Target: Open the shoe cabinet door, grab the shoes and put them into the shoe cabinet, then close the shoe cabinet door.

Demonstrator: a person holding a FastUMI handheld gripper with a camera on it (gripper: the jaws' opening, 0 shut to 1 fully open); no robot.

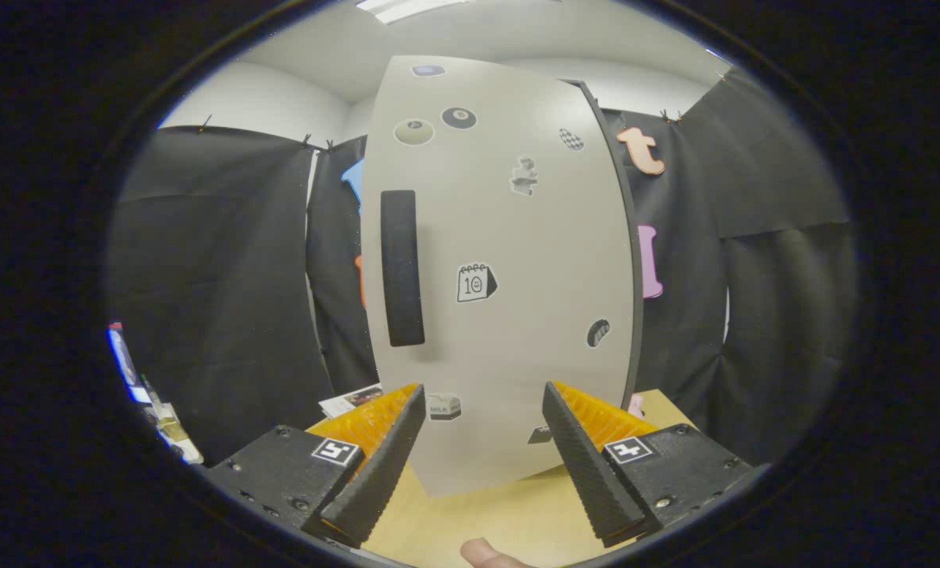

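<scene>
While its two fingers (375, 461) stand spread apart with nothing between them, the tool (485, 450) faces a pale grey cabinet door (517, 331) that rises just ahead of the fingertips. The door stands on a light wooden surface (509, 513) and looks shut, though its far edge is too warped by the lens to be sure. A long dark handle (402, 268) runs upright near the door's left side, beyond the left finger. Small stickers dot the panel: a calendar sticker (475, 282) beside the handle, two round ones (436, 125) near the top, and a milk-carton sticker (443, 406) low down, just beside the left fingertip. Black cloth (217, 300) hangs behind the cabinet on both sides. Some printed papers (351, 400) lie on the surface to the left of the door, behind the left finger. A fingertip of the person's hand (487, 554) shows below the tool, between the two fingers.
</scene>
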